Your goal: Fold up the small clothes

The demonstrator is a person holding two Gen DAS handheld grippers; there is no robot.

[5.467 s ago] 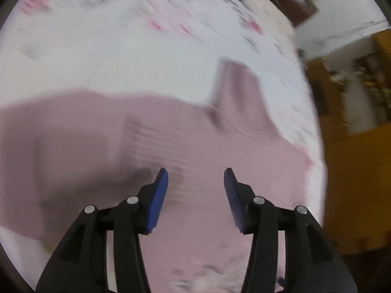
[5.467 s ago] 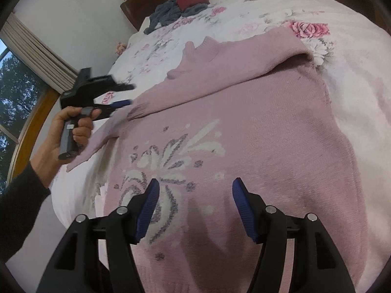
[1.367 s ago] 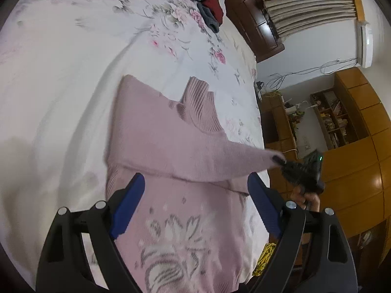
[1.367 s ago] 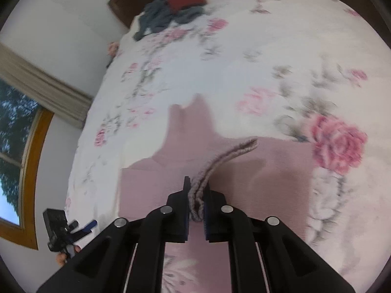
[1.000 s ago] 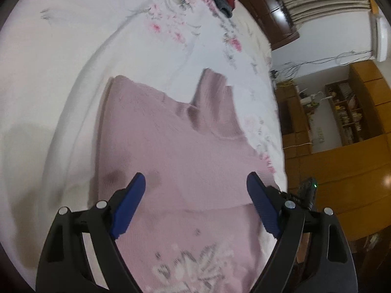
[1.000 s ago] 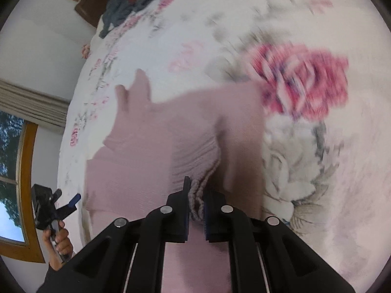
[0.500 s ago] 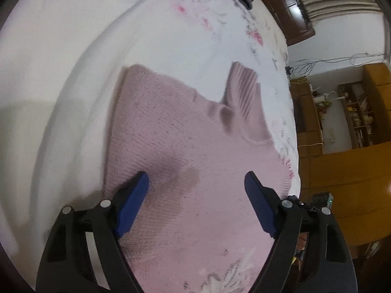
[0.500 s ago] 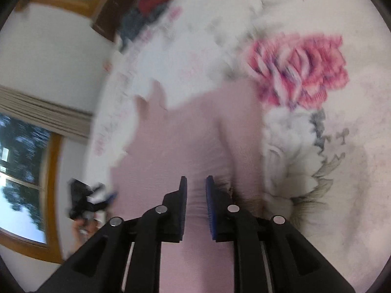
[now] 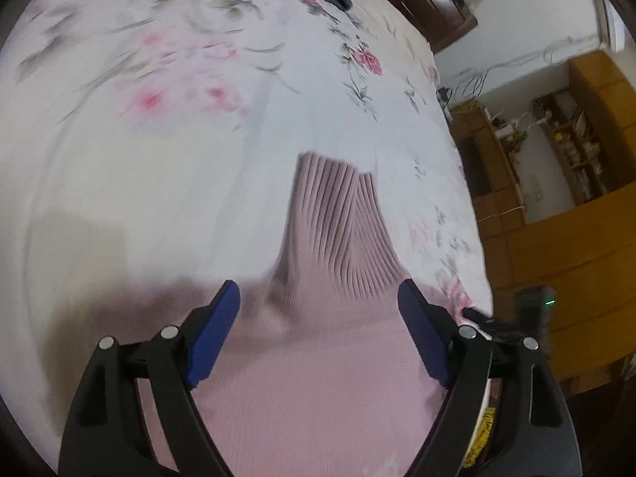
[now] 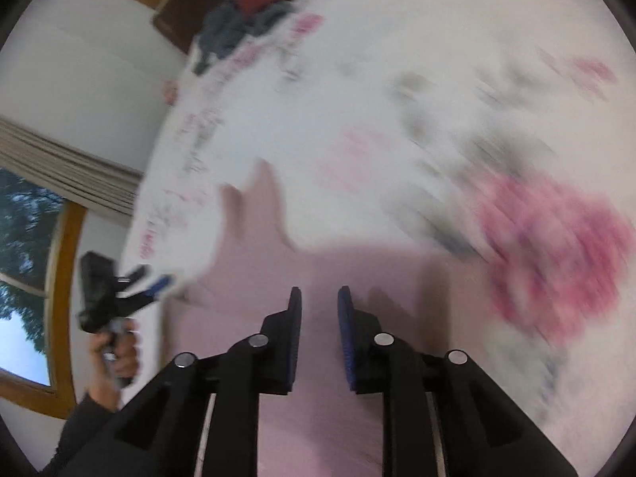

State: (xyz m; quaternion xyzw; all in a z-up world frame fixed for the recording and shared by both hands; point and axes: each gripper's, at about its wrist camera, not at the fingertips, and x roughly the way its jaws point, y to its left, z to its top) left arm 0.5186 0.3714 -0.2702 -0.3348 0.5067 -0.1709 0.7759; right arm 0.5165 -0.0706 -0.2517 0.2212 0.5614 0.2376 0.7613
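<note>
1. Floral bedding covers the bed (image 9: pixel 139 183), white with pink roses and grey leaves; in the right wrist view this print is strongly blurred.
2. At the far end of the bed lies a pile of grey and red clothes (image 10: pixel 254 4), next to a dark wooden headboard (image 9: pixel 421 0).
3. On the one side of the room stands a wooden cabinet (image 9: pixel 576 206) with shelves; on the other side there is a window (image 10: pixel 24 278) with a wooden frame and a curtain above it.
4. The pink sweater (image 9: pixel 318 377) lies flat on the bed, near its close edge. Its ribbed collar (image 9: pixel 338 230) points away toward the headboard.
5. The left hand-held gripper (image 9: pixel 318 334) hangs over the shoulder part of the sweater, just below the collar. Its blue pads (image 9: pixel 212 338) stand far apart and nothing is between them.
6. The right hand-held gripper (image 10: pixel 319 338) is over the upper part of the same sweater. Its pads (image 10: pixel 294 338) are only a little apart, with a narrow gap, and they grip no cloth.
7. In the right wrist view, the person's left hand (image 10: pixel 115 353) in a dark sleeve holds the left tool at the bed's edge.
8. In the left wrist view, the right tool shows only partly at the right edge, behind the black finger.
</note>
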